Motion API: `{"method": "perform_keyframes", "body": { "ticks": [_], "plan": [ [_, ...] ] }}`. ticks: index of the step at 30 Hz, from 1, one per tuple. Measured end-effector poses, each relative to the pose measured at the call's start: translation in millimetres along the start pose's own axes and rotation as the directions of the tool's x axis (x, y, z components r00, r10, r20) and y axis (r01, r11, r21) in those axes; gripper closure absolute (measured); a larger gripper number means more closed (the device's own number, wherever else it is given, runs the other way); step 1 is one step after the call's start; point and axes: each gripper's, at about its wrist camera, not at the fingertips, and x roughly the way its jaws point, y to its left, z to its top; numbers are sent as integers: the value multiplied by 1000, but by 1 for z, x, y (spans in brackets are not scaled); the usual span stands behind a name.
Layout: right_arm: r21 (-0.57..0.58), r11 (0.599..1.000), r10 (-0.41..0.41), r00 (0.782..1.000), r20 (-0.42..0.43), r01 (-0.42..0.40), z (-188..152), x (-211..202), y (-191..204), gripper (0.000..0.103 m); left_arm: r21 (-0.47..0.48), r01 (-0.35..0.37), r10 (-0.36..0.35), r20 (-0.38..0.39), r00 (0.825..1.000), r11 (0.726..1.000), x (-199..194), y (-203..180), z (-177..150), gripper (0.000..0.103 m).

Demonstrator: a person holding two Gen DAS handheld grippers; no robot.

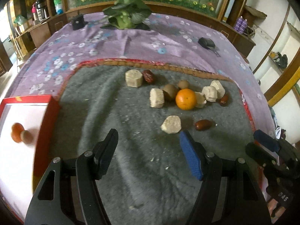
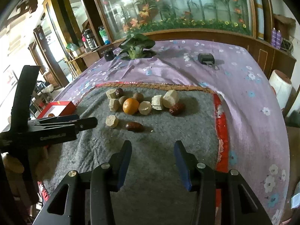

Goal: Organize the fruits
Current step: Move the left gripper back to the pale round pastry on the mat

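Observation:
An orange (image 1: 186, 99) (image 2: 130, 106) lies on the grey mat (image 1: 116, 123) (image 2: 153, 136) among several pale cut chunks (image 1: 157, 97), two brown round fruits (image 1: 170, 91) and three red dates (image 1: 202, 124) (image 2: 134, 126). A red-rimmed white box (image 1: 22, 112) (image 2: 58, 108) at the mat's left holds an orange fruit (image 1: 16, 132) and a brown one (image 1: 27, 136), both blurred. My left gripper (image 1: 148, 136) is open and empty above the mat, near a pale chunk (image 1: 171, 124). My right gripper (image 2: 152, 146) is open and empty, short of the fruits. It also shows in the left wrist view (image 1: 266, 142).
The mat lies on a purple flowered cloth (image 1: 105, 43) (image 2: 243, 93). A leafy green plant (image 1: 125, 13) (image 2: 136, 46) and two small black objects (image 1: 206, 42) (image 1: 77, 21) sit at the far side. Wooden shelves and a flower mural stand behind.

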Motion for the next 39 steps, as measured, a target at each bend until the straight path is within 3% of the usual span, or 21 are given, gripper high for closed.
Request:
{"method": "perform_keyframes", "body": {
  "ticks": [7,39],
  "plan": [
    [-6,1000,17,1000,-8,-17,1,6,-1,57,10,-5,5,-26,1000,1000,17,-8,3,35],
    [-19,999,33,999,-17,-34,5,21,-1,57,89,-47,48,-4,999,995,39,-18,6,35]
  ]
}}
